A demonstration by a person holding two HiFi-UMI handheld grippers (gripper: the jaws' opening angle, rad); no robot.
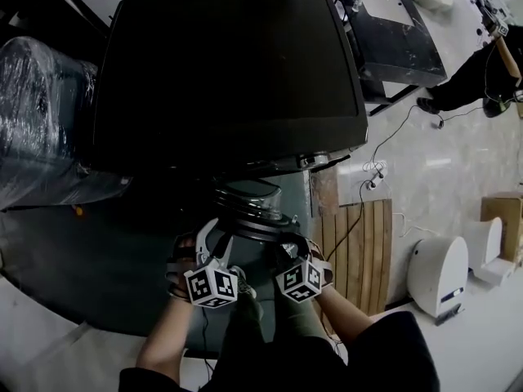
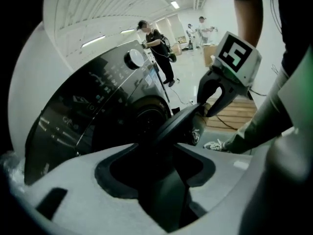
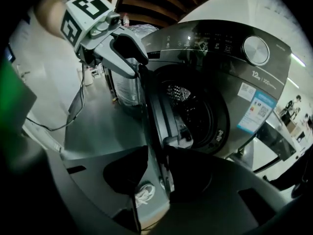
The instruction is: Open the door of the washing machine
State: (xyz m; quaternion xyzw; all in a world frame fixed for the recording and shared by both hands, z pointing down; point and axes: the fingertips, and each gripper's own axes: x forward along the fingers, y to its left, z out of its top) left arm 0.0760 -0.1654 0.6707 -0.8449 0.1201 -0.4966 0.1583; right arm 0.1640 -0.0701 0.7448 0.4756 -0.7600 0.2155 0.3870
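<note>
Washer (image 1: 229,72) fills the upper half of head view, dark top, front facing the person. Door (image 3: 156,116) is off its latch & swung out toward the person. It's edge-on in both gripper views, w/ drum (image 3: 188,106) showing behind it in R gripper view. L gripper (image 3: 137,60) is at the door's rim: jaws spread, rim btwn them, pads not seen pressing on it. R gripper (image 2: 215,104) is on the same rim just beside it, jaws pinching the rim, one pad each side. In head view the 2 marker cubes sit side by side near the person's knees, close but apart, L one at left. Both grippers point steeply down at the door. Front panel has a round knob (image 3: 256,49) & a blue-white label (image 3: 257,109) beside the opening. A shoe (image 2: 215,145) shows on the floor under the door. Right of the washer a wood slat board (image 1: 359,251) lies on the floor, w/ a cable (image 1: 384,145) running past it. A white unit (image 1: 437,272) stands further right. Left of the washer is a bulky item in clear wrap (image 1: 41,113). People (image 2: 156,43) stand well off in the bg of L gripper view, too small for detail.
</note>
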